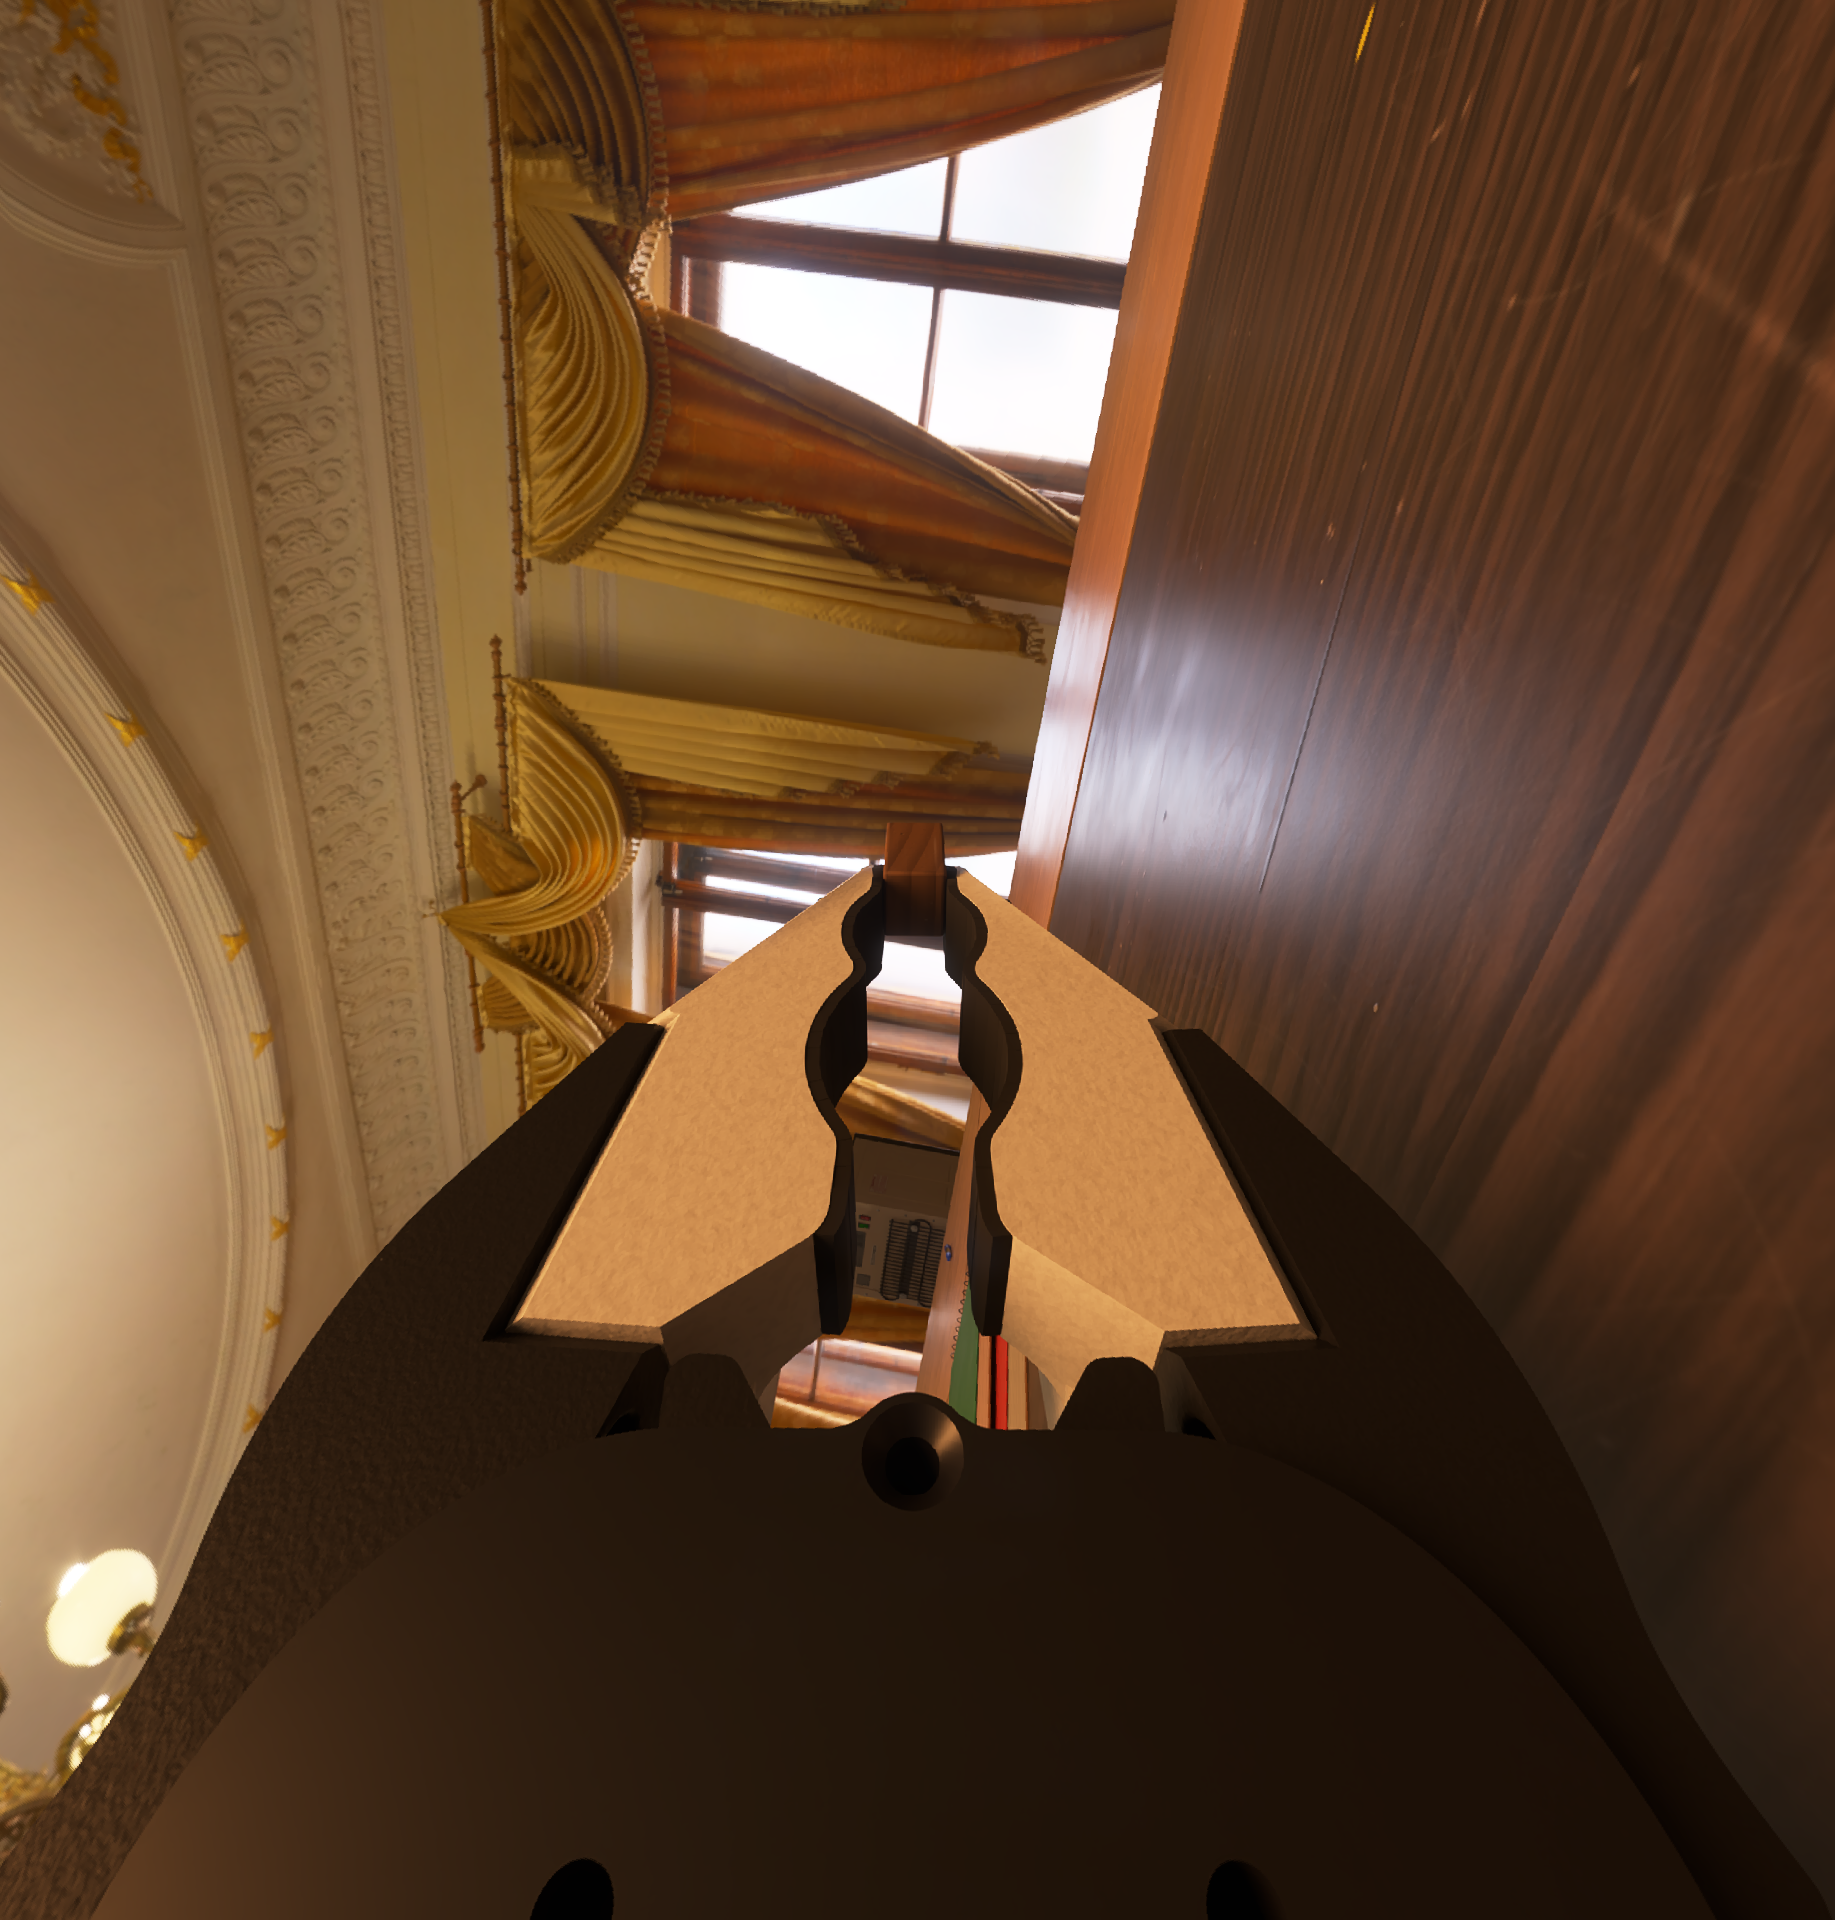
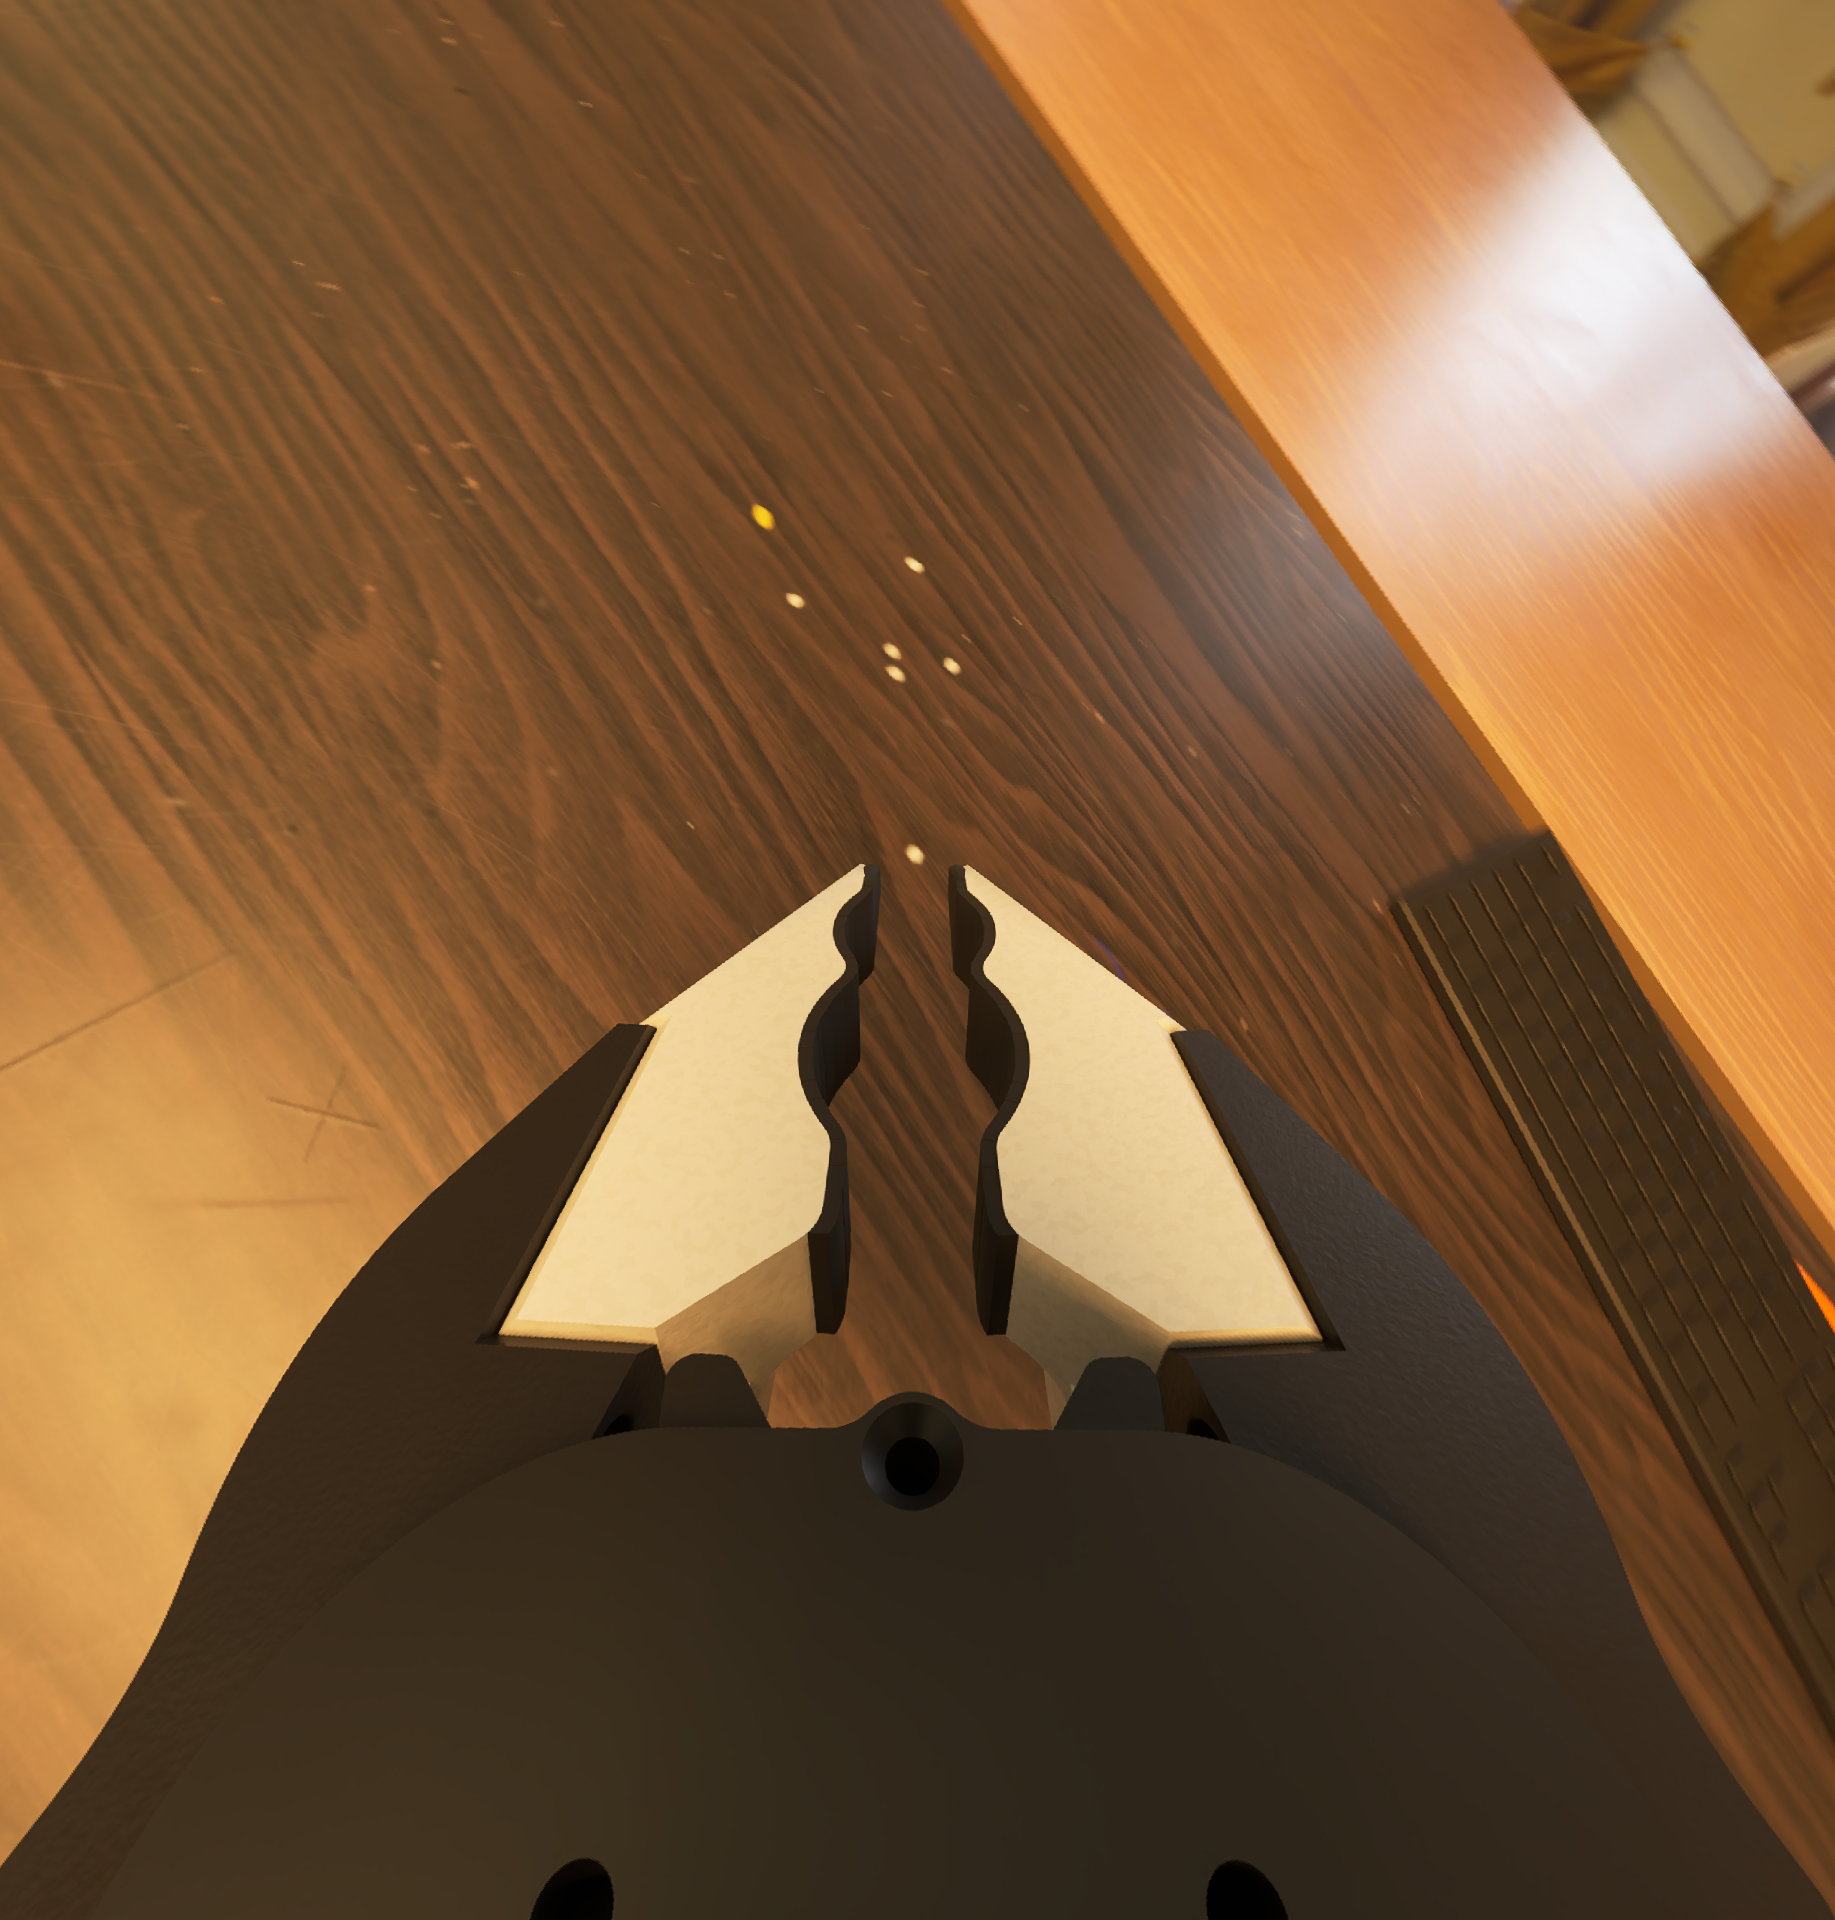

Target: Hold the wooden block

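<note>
In the left wrist view, my left gripper [image 1: 914, 885] is shut on a small brown wooden block [image 1: 913, 854]. The block is pinched between the very fingertips and sticks out a little beyond them, held off the dark wooden table [image 1: 1464, 727], which runs up the right side of this rolled view. In the right wrist view, my right gripper [image 2: 914, 883] points down at the table top [image 2: 477, 520]. Its jaws stand a narrow gap apart with nothing between them. The block does not show in the right wrist view.
A dark keyboard [image 2: 1671, 1351] lies on the table at the right of the right gripper, beside a lighter orange wooden band [image 2: 1464, 416]. Behind the left gripper's fingers a white and grey box [image 1: 897, 1236] shows. Curtained windows [image 1: 840, 468] lie beyond.
</note>
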{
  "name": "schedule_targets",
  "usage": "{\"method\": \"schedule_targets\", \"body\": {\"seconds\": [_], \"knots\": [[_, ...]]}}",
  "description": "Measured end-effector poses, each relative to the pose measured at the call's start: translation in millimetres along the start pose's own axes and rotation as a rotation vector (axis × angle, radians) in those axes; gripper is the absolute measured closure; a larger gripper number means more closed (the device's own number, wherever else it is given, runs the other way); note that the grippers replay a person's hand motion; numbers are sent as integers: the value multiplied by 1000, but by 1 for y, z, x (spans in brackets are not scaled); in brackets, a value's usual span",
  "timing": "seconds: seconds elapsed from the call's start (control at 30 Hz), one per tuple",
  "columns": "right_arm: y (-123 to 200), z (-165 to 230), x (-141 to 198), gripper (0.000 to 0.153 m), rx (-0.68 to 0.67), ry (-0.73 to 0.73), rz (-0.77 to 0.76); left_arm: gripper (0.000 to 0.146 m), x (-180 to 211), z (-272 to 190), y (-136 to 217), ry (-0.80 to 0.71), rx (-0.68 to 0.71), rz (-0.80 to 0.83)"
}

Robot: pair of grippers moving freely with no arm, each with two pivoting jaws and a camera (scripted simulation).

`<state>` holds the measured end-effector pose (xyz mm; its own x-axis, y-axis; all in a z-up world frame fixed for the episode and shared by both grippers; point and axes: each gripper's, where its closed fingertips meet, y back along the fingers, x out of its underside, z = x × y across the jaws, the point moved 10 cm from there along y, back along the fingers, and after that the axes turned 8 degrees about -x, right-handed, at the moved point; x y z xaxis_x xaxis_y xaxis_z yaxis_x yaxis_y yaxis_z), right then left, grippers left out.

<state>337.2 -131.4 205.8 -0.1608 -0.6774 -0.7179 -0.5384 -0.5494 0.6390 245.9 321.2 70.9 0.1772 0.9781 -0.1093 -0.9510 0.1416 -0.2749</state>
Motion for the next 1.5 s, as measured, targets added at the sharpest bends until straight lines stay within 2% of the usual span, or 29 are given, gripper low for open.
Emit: {"method": "schedule_targets", "body": {"seconds": [0.1,0.3,0.5,0.8,0.93,1.17,1.3,1.5], "knots": [[23,-2,23,140,65,-70,14,136,-1,-1,0,-3,1,-7],[48,4,78,140,96,-176,168,136,0,-1,-1,2,1,-2],[55,22,112,140,-2,-259,205,136,-1,-2,-1,-2,2,-1],[55,46,142,140,-120,-248,361,136,-3,-3,-1,-6,7,-11],[55,52,149,140,-127,-254,316,136,-4,-4,-1,-17,10,-19],[35,45,145,138,-173,-209,235,136,-4,-4,0,-18,10,-17],[25,31,139,138,-195,-233,239,136,-4,-4,0,-19,11,-17],[14,25,136,138,-264,-191,296,136,-4,-4,0,-19,13,-21]]}}
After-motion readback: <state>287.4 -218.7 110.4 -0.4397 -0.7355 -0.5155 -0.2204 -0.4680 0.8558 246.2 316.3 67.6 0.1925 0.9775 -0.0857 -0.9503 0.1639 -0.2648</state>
